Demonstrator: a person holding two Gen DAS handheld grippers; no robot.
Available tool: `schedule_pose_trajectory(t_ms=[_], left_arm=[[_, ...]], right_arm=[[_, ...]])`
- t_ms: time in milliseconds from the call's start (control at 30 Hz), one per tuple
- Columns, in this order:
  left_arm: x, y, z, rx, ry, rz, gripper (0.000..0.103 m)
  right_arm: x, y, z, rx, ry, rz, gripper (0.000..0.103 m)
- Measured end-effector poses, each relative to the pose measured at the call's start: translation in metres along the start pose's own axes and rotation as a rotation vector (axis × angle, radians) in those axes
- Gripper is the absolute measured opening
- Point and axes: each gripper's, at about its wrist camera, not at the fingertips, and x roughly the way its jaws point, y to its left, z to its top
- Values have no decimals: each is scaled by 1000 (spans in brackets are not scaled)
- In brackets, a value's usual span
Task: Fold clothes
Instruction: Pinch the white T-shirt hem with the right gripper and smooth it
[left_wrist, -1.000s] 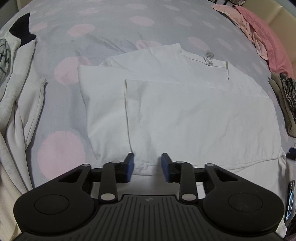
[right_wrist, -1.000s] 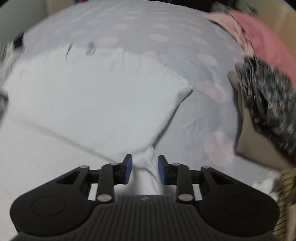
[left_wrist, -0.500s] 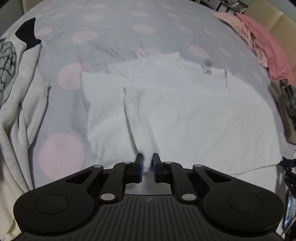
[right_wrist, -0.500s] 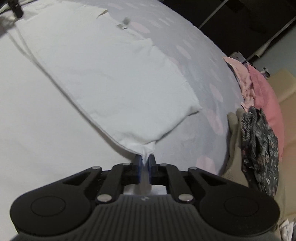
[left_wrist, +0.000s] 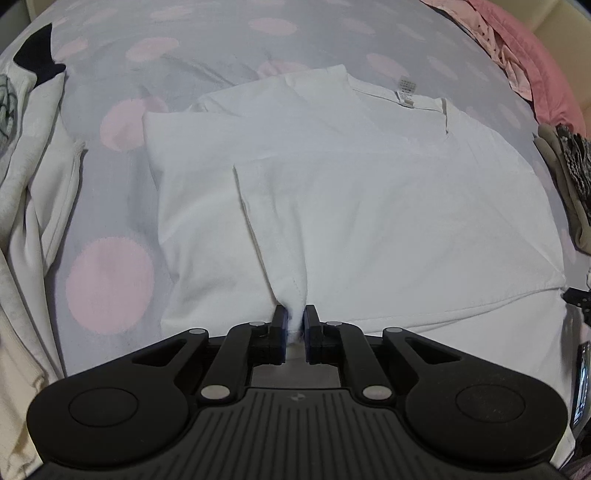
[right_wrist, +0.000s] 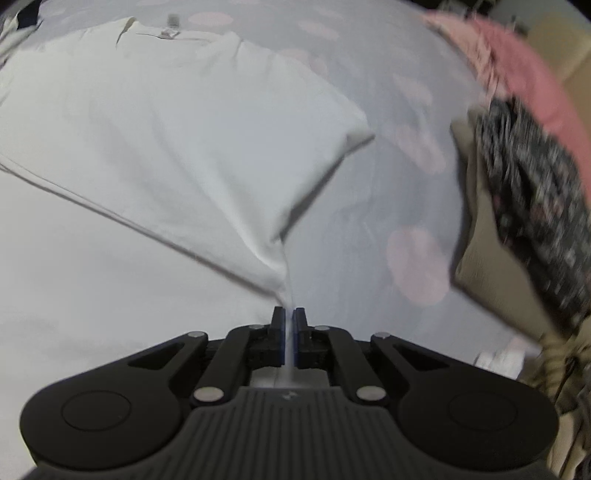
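A white T-shirt (left_wrist: 369, 206) lies partly folded on the grey bedsheet with pink dots, its neck label at the far side. My left gripper (left_wrist: 294, 317) is shut on the near hem of the folded panel, which bunches between the blue pads. My right gripper (right_wrist: 289, 317) is shut on the shirt's right near corner (right_wrist: 273, 258) and lifts it a little, so the cloth pulls into a peak. The shirt fills the left of the right wrist view (right_wrist: 147, 147).
White and cream garments (left_wrist: 33, 206) lie along the left of the bed. A pink garment (left_wrist: 517, 48) and a beige and dark patterned pile (right_wrist: 524, 206) lie at the right. The bedsheet (left_wrist: 110, 277) shows around the shirt.
Both grippers went from open to shut on the shirt's near edge. The cloth now bunches upward at each gripper, and the right gripper has lifted its corner.
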Motion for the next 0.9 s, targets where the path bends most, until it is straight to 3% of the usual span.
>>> schedule_pose_trajectory(t_ms=[100,167,367,667,733,767,800,900], left_arm=[[-3,-1,4,11,10,6,11],[-7,-2,8,26,5,5,13],[-16,2,22,-9,-41,-13,15],[6,1,23,1,-1,-2,15],[9,2,22,9,6,-1,15],[10,2,22,13,7,-3,15],[10,3,22,14,7,-6,15],[11,5,23,15,7,-18,15]], right_arm=[[-22,-25,7,106,-50,63,11],[-32,-41,17,203,-101,124,29],[-14,-81,56,472,-182,215,31],[59,-111,98,760,-137,272,40],[71,-108,101,769,-112,282,35],[75,-105,102,763,-102,284,13],[79,-103,103,755,-94,284,1],[71,-96,112,691,-160,206,2]])
